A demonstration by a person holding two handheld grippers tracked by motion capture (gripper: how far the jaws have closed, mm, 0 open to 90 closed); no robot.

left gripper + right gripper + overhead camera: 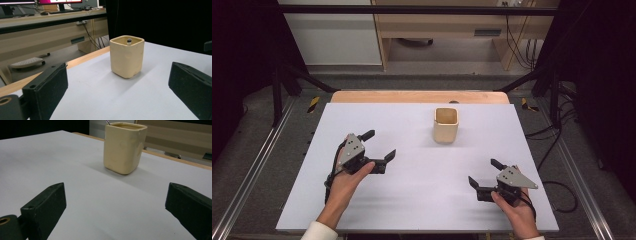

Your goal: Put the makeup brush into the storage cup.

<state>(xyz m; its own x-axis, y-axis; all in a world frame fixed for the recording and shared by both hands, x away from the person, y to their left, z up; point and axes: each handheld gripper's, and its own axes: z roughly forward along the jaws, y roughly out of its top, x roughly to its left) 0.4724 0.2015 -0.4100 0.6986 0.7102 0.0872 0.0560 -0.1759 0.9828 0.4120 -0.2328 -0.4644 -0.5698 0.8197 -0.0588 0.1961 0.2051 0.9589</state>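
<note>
1. High view: the cream square cup (446,125) stands upright on the white worktop (412,200), toward the far edge and a little right of the middle, its open mouth facing up.
2. Its long axis is vertical, with four flat, rounded-cornered walls. I judge that a sideways grasp across two opposite walls would suit it better than one from above.
3. In the left gripper view the cup (127,56) sits ahead and slightly right of centre between the jaws; a small dark thing shows just inside its rim, too small to identify.
4. In the right gripper view the cup (124,147) lies ahead and just right of centre, well apart from the jaws.
5. The left claw (378,146) rests at the near left of the worktop, jaws spread wide and empty, pointing right and away toward the cup.
6. The right claw (485,173) sits at the near right, jaws also wide and empty, aimed left and away.
7. The cup lies far-right of the left claw and far-left of the right claw. By my judgement the left claw is somewhat nearer, since the right one sits closer to the near edge.
</note>
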